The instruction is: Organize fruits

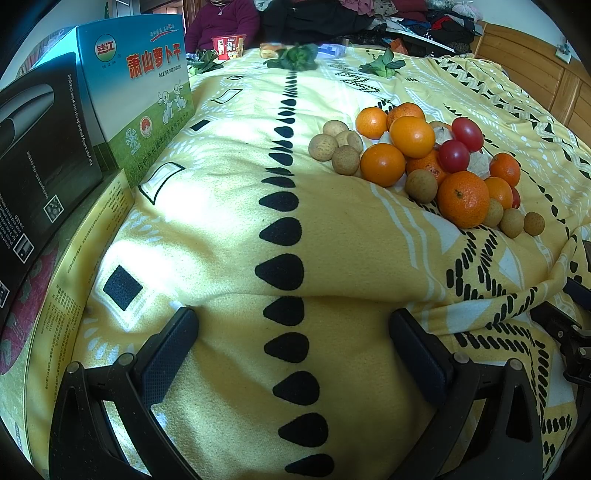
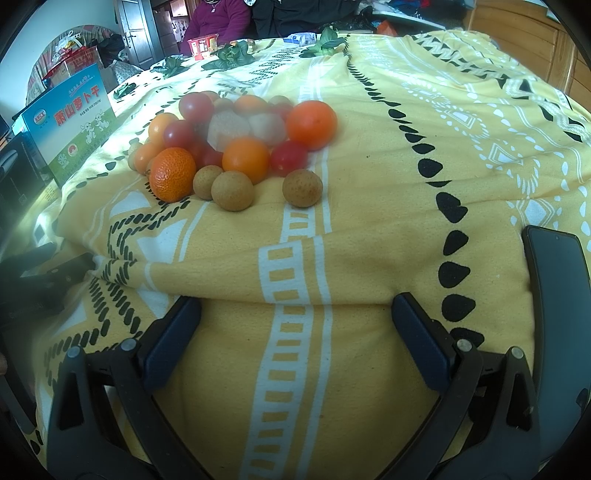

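Two hand-held tools hover low over a yellow patterned blanket (image 1: 229, 177) that covers the surface. The left tool (image 1: 293, 332) has its two dark fingers spread wide apart with nothing between them. The right tool (image 2: 295, 317) is spread just as wide and is also empty.

The fruit lies in one mixed pile (image 1: 424, 162) on the blanket, ahead and to the right in the left wrist view, ahead and slightly left in the right wrist view. In it are small oranges (image 1: 412, 136), red cherry tomatoes (image 1: 454, 156), round brown longans (image 1: 345, 159) and a few pale, lumpy pieces (image 2: 229, 129) near the middle that are too blurred to name. Several fruits touch one another. One longan (image 2: 302, 187) sits just apart at the near right edge of the pile.

To the left stands a blue and green carton (image 1: 136, 92) with a black box (image 1: 40, 147) beside it. A dark phone (image 2: 557, 295) lies at the near right. Leafy greens (image 1: 295, 57) and a red cup (image 1: 228, 46) sit at the far edge, where a person in a purple top (image 1: 221, 22) is seated.
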The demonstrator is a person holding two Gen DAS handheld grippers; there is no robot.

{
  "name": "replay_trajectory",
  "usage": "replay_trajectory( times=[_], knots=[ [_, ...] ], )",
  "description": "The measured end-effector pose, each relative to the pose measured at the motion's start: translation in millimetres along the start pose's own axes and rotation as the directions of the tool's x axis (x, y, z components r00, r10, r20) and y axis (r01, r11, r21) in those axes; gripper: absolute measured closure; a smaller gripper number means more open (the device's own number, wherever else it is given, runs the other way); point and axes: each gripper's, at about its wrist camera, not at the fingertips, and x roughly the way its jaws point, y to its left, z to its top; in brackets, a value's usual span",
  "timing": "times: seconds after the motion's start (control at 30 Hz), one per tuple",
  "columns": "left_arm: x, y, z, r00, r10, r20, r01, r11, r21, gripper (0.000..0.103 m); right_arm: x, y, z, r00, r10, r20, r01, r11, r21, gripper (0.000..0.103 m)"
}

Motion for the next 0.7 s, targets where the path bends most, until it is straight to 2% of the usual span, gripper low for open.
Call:
replay_trajectory(
  times=[0.27, 0.33, 0.37, 0.4, 0.47, 0.57, 0.63, 0.7],
  knots=[
    [-5, 2, 1, 1.000, -0.010, -0.018, 0.010, 1.000, 0.005, 0.000, 0, 0, 0, 1.000, 0.001, 0.000, -0.001, 1.000, 0.001, 0.000],
    [-14, 4, 7, 0.998, -0.056, -0.025, 0.056, 0.998, 0.000, 0.010, -1, 0, -1, 1.000, 0.003, 0.001, -0.003, 1.000, 0.001, 0.000],
    [-20, 4, 11, 0.994, -0.108, -0.015, 0.108, 0.994, -0.004, 0.014, -2, 1, -2, 1.000, 0.005, 0.002, -0.005, 1.000, 0.002, 0.000],
    [-26, 3, 19, 0.984, -0.175, -0.009, 0.175, 0.985, -0.003, 0.019, -1, 3, 1, 1.000, 0.006, 0.003, -0.006, 1.000, 0.003, 0.000],
    [-31, 0, 32, 0.972, -0.235, 0.003, 0.235, 0.972, -0.010, 0.029, -3, 3, 2, 1.000, 0.007, 0.004, -0.007, 1.000, 0.003, 0.000],
    [-34, -21, 51, 0.932, -0.361, -0.033, 0.361, 0.932, 0.004, 0.033, -4, 2, 2, 1.000, 0.010, 0.005, -0.010, 1.000, 0.005, 0.000],
    [-38, -43, 59, 0.912, -0.409, -0.037, 0.411, 0.910, 0.053, 0.035, -4, 2, 2, 1.000, 0.010, 0.004, -0.010, 1.000, 0.005, 0.000],
    [-35, -62, 64, 0.906, -0.422, -0.032, 0.423, 0.901, 0.092, 0.035, -4, 2, 2, 1.000, 0.010, 0.005, -0.010, 1.000, 0.005, 0.000]
  ],
)
